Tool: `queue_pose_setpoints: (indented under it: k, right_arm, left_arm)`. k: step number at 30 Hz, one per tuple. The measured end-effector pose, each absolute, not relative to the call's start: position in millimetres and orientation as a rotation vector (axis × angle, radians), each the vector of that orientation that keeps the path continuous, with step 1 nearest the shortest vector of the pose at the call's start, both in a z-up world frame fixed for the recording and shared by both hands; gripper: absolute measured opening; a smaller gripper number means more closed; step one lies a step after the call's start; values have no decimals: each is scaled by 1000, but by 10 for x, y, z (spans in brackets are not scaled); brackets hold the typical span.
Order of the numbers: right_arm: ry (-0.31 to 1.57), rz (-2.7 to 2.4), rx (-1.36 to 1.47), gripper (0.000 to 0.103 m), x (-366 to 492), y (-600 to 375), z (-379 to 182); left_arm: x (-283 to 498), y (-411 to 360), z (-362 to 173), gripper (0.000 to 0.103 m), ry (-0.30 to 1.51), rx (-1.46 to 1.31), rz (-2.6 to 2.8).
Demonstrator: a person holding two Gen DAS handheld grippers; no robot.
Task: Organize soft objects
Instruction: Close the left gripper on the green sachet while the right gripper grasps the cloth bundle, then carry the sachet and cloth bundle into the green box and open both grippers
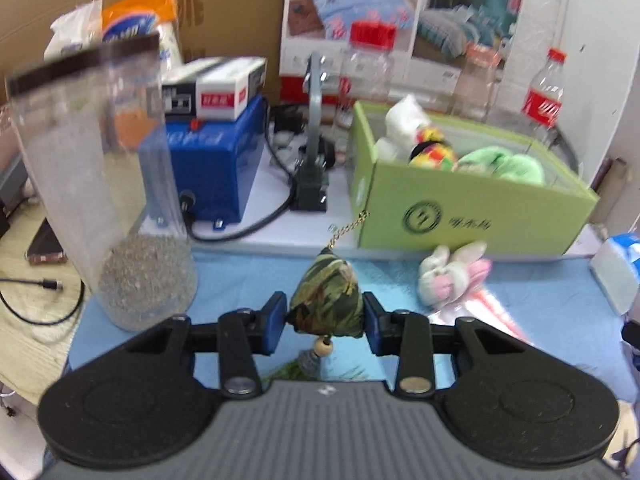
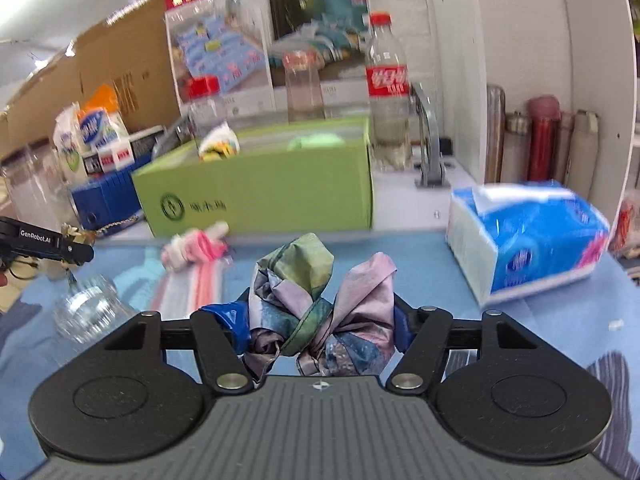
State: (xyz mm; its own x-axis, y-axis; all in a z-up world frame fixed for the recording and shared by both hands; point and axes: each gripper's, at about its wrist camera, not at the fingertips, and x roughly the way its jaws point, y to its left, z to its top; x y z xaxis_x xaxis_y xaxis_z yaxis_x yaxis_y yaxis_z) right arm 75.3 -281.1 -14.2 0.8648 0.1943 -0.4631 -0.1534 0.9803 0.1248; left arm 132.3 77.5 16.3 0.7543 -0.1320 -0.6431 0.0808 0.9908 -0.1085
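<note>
A: What has the left gripper (image 1: 325,322) got?

B: A little camouflage pouch (image 1: 327,307), shaped like a pyramid. The two blue pads (image 1: 276,322) press on its sides, so the tongs are closed on it. A gold chain (image 1: 347,229) runs off its top and a wooden bead (image 1: 322,347) hangs under it, above the blue mat (image 1: 248,280).

A: And the right gripper (image 2: 320,330)?

B: It grips a bunched scarf (image 2: 316,304), pink, green and blue, wedged between its pads, with folds sticking up above the jaws.

A: Where is the box?

B: The green box (image 1: 472,204) stands on the white ledge behind the mat. Inside it lie a white plush toy (image 1: 404,122), a yellow and red toy (image 1: 434,152) and a green plush (image 1: 504,162).

A: Anything left on the mat?

B: A small pink and white bunny (image 1: 454,274) lies just in front of the box. A clear jar (image 1: 104,184) with grey grains at its bottom stands at the mat's left end, and a blue tissue pack (image 2: 532,236) sits on the right
</note>
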Motion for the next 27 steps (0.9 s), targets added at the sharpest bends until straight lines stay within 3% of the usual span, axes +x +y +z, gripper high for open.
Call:
queue_pose_setpoints:
  k: [11,19,20,23,27]
  right_arm:
    - [317,268,-24,51,1766,-2650,804]
    - [419,281,-43,52,2695,-2520,626]
    - [444,289,-40,55,2780,-2510,558]
    - [515,281,-7,58,2973,-2478,339]
    - [550,282,39,60,2994,-2480,269]
  left_arm:
    - [2098,198,1124,38,551,-80,-256]
    - [2880,-354,1125,39,582,-66,-315]
    - [2949,-403,1063,40,599,-63,-321]
    - [3069,-477,900,76,634,-48,-301]
    - [3062,-420,836,76,617,-52,-287]
